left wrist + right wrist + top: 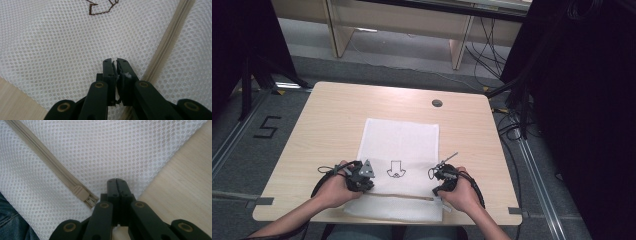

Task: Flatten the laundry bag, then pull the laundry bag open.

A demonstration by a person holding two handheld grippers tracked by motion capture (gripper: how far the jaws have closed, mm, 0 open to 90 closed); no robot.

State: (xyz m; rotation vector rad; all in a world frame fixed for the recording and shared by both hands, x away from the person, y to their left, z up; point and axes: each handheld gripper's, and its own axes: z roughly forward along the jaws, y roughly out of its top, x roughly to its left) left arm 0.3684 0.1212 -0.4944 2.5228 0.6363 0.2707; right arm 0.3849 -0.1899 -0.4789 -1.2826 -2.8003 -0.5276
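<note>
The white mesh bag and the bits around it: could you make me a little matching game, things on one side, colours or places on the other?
Things:
1. mesh bag
2. zipper
3. zipper pull
4. round grommet

Descriptions:
A. dark, set into the far part of the table top
B. beige strip running across the bag near the person
C. white, spread flat on the wooden table
D. beige, at the end of the strip, beside the shut right gripper

Pairs: 1-C, 2-B, 3-D, 4-A
</note>
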